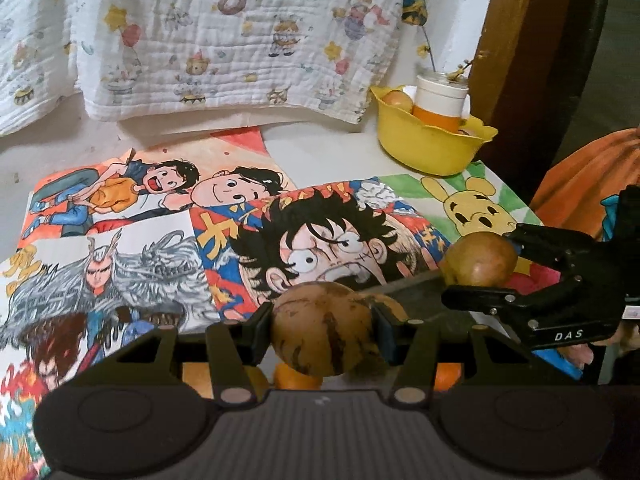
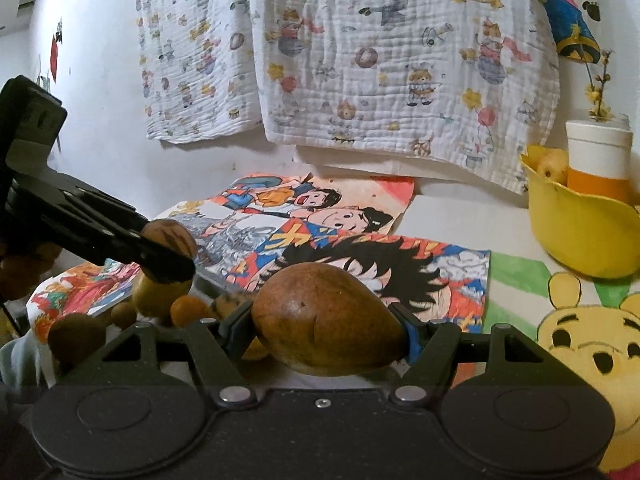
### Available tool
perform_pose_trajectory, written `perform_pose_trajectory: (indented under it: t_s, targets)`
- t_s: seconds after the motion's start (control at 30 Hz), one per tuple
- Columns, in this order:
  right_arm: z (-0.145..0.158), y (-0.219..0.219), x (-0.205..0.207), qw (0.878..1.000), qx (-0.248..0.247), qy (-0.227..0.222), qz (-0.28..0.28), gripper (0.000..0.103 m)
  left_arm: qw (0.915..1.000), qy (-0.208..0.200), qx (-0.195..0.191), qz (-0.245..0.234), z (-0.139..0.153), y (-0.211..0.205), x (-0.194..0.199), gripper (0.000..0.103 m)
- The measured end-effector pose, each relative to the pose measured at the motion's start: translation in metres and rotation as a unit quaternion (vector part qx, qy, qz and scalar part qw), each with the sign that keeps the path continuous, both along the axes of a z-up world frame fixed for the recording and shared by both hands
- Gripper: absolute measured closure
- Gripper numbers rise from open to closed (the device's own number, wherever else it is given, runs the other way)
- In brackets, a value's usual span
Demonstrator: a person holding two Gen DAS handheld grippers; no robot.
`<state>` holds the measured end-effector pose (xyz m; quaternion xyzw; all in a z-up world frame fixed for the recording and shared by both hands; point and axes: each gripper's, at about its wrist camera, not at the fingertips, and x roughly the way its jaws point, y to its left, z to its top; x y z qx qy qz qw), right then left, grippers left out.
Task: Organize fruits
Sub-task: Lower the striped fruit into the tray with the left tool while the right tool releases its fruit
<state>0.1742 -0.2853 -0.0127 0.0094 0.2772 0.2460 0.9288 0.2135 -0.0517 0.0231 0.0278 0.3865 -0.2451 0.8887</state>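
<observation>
My left gripper [image 1: 324,330] is shut on a round brown streaked fruit [image 1: 326,328], held above the table. It also shows at the left of the right wrist view [image 2: 170,254], with its brown fruit [image 2: 170,236]. My right gripper [image 2: 328,322] is shut on a brown pear-shaped fruit [image 2: 328,318]; in the left wrist view it [image 1: 480,264] holds that fruit [image 1: 480,260] at the right. A yellow bowl [image 1: 432,148] [image 2: 580,236] at the back right holds a pale fruit [image 1: 398,101] and a white and orange cup [image 1: 438,106]. Several loose fruits [image 2: 160,300] lie near the table's left front.
Cartoon drawings [image 1: 160,208] cover the table. A printed white cloth [image 1: 224,40] hangs on the wall behind. A brown wooden post [image 1: 516,60] stands right of the bowl. Orange fabric [image 1: 580,184] shows at the far right.
</observation>
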Motion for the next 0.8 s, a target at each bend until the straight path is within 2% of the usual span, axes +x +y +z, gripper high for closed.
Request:
perform_pose_trajectory:
  t_s: [0.27,0.43,0.8]
  targets:
    - [-0.007,0.0,-0.023,1.0,-0.009,0.002,0.001,0.031,1.0,0.0,-0.008,-0.001,-0.006,-0.003,-0.023,0.047]
    - [-0.012,0.003,-0.025,1.0,-0.026,0.013,-0.004,0.031,0.9999,0.01,0.003,-0.012,-0.012,-0.014,-0.031,0.047]
    - [-0.024,0.007,-0.019,0.999,-0.044,0.026,-0.019,0.031,0.9992,0.037,0.012,0.003,-0.026,-0.023,-0.026,0.047]
